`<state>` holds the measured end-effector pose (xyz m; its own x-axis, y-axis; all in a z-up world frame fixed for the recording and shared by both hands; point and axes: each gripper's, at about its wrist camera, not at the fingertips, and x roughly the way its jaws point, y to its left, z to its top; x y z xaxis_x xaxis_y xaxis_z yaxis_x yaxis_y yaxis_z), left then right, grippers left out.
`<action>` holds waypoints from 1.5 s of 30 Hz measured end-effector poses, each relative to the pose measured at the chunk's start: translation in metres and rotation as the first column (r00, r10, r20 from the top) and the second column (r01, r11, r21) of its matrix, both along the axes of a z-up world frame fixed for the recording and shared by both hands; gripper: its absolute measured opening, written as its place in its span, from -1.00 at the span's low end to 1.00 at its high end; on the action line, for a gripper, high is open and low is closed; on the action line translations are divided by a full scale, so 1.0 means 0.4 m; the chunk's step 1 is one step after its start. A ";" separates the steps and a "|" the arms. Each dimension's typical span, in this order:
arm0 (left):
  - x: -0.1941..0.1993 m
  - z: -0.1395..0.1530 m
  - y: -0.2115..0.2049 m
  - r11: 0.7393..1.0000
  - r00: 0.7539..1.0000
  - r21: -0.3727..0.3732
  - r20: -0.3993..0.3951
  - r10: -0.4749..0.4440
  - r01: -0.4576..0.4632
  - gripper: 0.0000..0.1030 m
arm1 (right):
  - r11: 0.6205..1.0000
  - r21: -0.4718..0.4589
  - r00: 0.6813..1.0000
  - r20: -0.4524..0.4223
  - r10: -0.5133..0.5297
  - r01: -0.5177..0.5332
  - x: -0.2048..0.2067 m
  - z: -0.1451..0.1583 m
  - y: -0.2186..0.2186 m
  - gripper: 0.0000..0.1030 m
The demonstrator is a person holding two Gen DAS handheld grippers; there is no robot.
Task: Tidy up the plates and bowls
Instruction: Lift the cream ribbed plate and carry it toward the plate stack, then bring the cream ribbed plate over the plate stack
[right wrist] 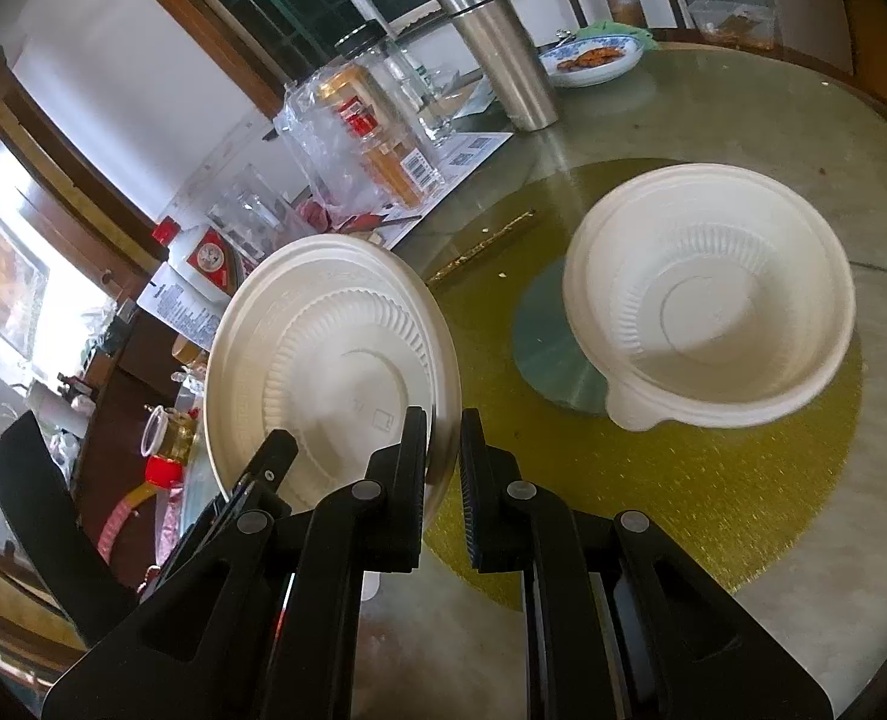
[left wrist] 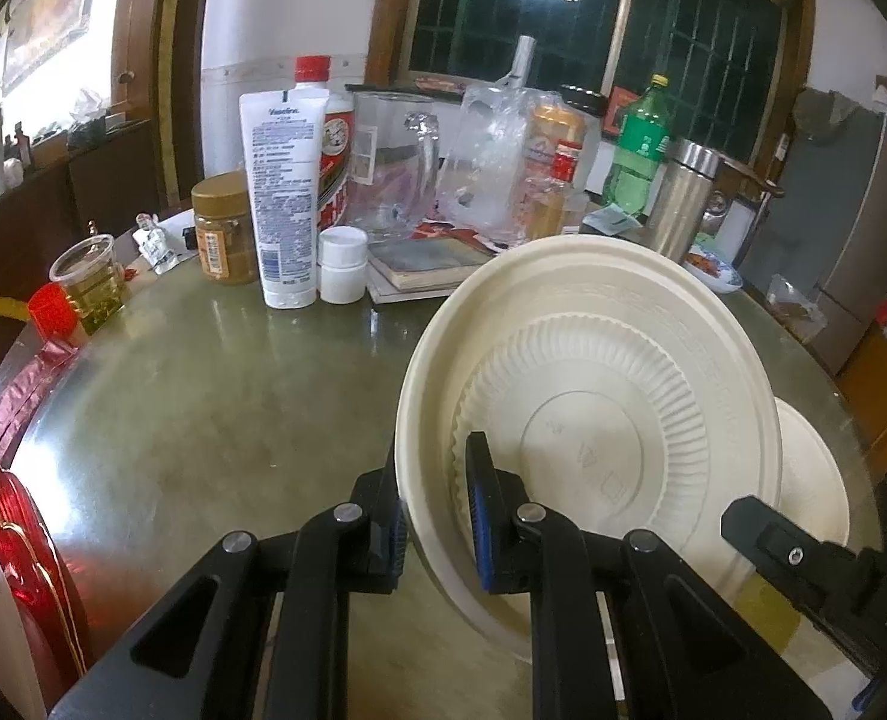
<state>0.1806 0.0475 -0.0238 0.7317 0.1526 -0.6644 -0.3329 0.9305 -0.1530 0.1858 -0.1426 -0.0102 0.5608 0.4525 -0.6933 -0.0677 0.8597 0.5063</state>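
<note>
Two grippers, left (left wrist: 437,516) and right (right wrist: 443,480), pinch my tilted bowl (left wrist: 593,396); second bowl (right wrist: 707,300) sits upright toward the table (right wrist: 743,120) centre, beyond my right.

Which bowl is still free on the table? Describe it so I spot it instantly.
On the round glass table, find the gold circular mat. The free bowl sits upright on it, untouched. Unlike the tilted bowl both grippers clamp, it shows a small rim tab.

The cream bowl (right wrist: 707,300) looks like matt moulded pulp, with fine ribs inside. The table (left wrist: 215,372) top is glossy and reflects light. The flask (right wrist: 506,54) is brushed metal. The round mat (right wrist: 713,510) is rough, glittery gold.
</note>
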 end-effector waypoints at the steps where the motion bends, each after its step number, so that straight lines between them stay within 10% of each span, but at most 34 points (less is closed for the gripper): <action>1: -0.002 0.003 -0.004 1.000 1.000 -0.002 0.005 -0.009 0.009 -0.71 | 1.000 -0.002 1.000 -0.001 -0.007 0.007 -0.007 0.002 -0.006 -0.80; 20: -0.094 0.086 -0.180 0.963 0.964 0.090 0.058 -0.259 0.253 -0.70 | 0.986 0.044 0.986 0.028 -0.163 0.161 -0.202 0.076 -0.183 -0.79; 45: -0.268 0.055 -0.118 0.969 0.977 0.120 -0.022 -0.213 0.214 -0.70 | 0.982 0.177 0.998 0.004 -0.063 0.061 -0.356 0.003 -0.149 -0.79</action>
